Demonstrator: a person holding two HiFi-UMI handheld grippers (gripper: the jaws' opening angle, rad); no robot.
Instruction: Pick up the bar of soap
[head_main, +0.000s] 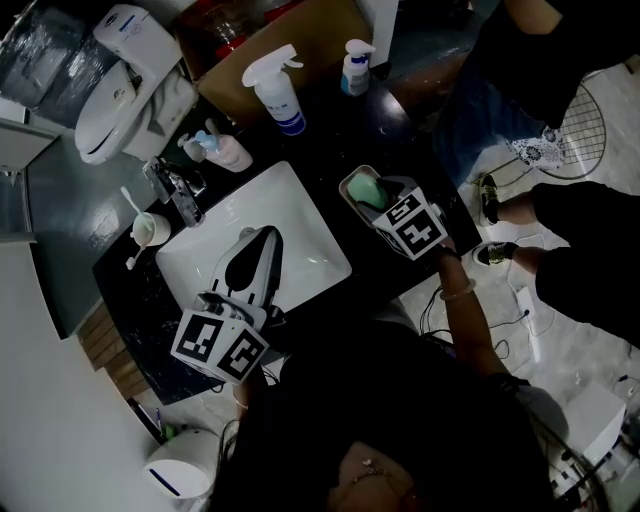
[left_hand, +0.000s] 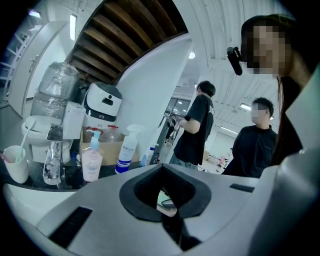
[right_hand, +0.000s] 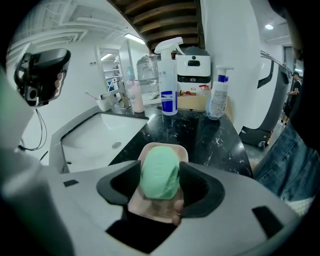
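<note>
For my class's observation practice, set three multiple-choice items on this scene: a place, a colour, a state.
1. Where does the soap dish stand? A in a cardboard box; B on the floor; C on the dark counter beside the sink.
2. What colour is the soap bar? A green; B white; C blue.
3. How do the right gripper's jaws stand? A shut, empty; B apart, soap bar between them; C shut on a bottle.
Answers: C, it sits on black stone by the sink; A, the bar is pale green; B, the jaws flank the bar.
</note>
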